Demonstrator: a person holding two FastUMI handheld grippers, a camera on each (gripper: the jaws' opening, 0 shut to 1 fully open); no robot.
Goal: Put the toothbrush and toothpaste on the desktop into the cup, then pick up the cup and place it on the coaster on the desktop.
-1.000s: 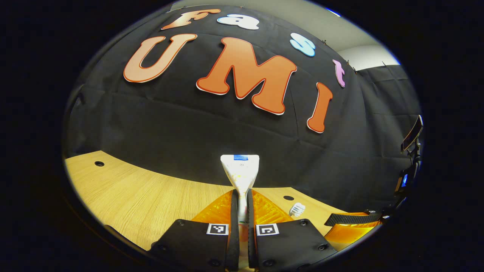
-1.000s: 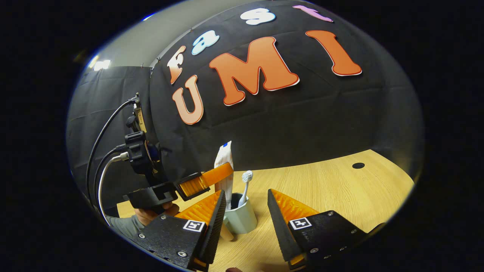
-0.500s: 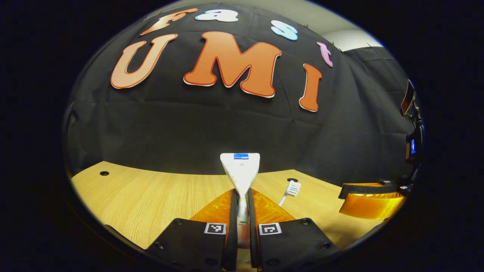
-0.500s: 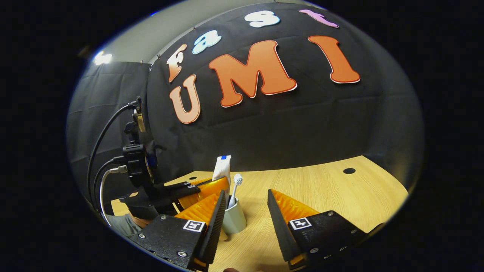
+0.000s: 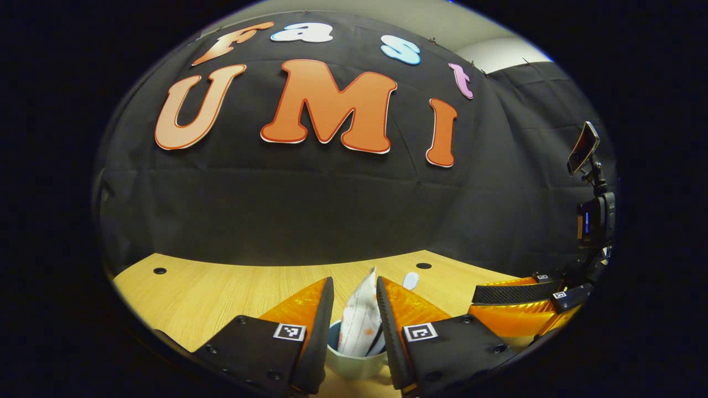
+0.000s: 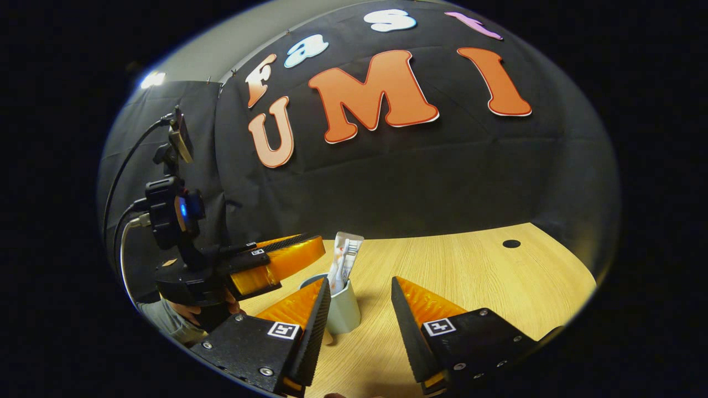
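Toothpaste (image 5: 359, 318) and toothbrush (image 6: 344, 255) both stand in the cup (image 6: 342, 310) on the desk (image 6: 459, 276). My left gripper (image 5: 354, 326) has its fingers apart, straddling the tube without pressing it; my right gripper (image 6: 358, 309) is spread wide just beside the cup. Pulling my left fingers away carelessly could snag the leaning tube and tip the cup. I cannot make out the coaster.

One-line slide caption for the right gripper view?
Open right gripper faces pale ceramic cup holding white toothpaste tube and toothbrush.
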